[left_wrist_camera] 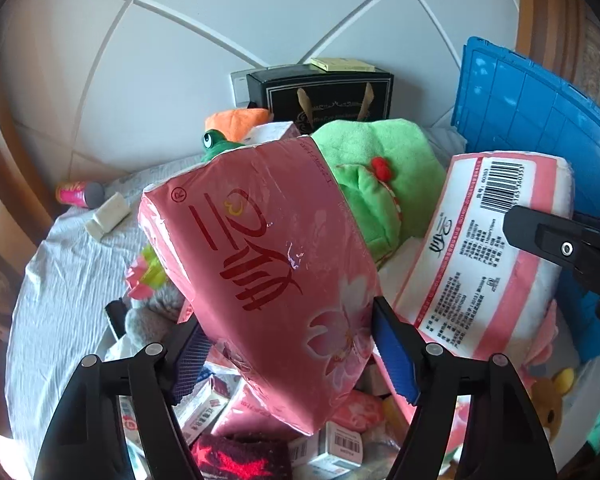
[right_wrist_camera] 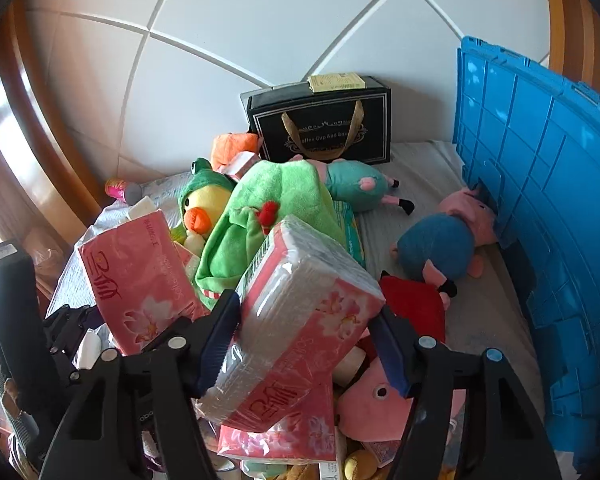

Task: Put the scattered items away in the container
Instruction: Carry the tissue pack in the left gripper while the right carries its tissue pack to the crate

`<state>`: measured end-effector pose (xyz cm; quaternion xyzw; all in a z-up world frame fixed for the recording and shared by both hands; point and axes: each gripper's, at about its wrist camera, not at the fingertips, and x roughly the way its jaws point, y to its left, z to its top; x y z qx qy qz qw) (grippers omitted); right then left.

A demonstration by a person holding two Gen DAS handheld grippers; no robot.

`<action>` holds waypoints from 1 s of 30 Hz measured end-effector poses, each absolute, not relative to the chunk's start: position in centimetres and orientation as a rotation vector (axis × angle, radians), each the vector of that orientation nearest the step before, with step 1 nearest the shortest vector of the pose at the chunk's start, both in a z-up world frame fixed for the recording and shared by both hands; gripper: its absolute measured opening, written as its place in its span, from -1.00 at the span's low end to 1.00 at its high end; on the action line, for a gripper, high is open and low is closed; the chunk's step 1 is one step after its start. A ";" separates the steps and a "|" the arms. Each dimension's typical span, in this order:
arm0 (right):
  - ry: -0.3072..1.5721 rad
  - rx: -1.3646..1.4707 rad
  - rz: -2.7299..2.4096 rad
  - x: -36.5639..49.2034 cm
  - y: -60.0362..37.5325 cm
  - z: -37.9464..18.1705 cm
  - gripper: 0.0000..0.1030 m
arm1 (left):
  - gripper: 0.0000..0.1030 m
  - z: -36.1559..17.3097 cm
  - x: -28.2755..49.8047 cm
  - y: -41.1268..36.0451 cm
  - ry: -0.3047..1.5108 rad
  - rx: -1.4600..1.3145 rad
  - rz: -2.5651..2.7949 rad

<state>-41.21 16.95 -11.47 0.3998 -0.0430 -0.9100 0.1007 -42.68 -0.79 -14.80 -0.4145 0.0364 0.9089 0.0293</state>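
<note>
Both your wrist cameras look steeply down, close over the toy pile, facing the black gift bag [left_wrist_camera: 327, 96] [right_wrist_camera: 320, 120] and blue crate lid [left_wrist_camera: 540, 120] [right_wrist_camera: 540, 160], which both views share.

The blue crate [right_wrist_camera: 540, 208] stands as a wall along the right, closing that side. At the back a black gift bag [right_wrist_camera: 320, 120] blocks the way to the wall. Between them lies a strip of bare bedsheet [right_wrist_camera: 420, 184], broken only by two pig plush toys, one in teal [right_wrist_camera: 352, 184], one in blue [right_wrist_camera: 440, 244]. The middle is crowded: a green plush [right_wrist_camera: 268, 208] rises high among pink tissue packs [right_wrist_camera: 136, 276], with small boxes [left_wrist_camera: 204, 404] heaped below. On the far left the sheet is mostly open past a pink tube [left_wrist_camera: 76, 194] and a white block [left_wrist_camera: 108, 214].
</note>
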 end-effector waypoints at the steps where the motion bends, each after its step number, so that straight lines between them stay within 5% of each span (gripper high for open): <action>1: -0.119 1.160 -2.694 -41.1 16.8 -10.9 0.17 | 0.46 -14.1 -42.3 -0.8 0.116 -1.250 2.816; 19: 0.177 0.812 -2.884 -36.1 14.4 0.2 0.16 | 0.46 -4.1 -37.0 -2.3 0.222 -0.918 2.945; 30: 0.264 0.665 -3.026 -34.0 27.1 6.6 0.16 | 0.46 0.8 -38.2 7.3 0.233 -0.807 2.929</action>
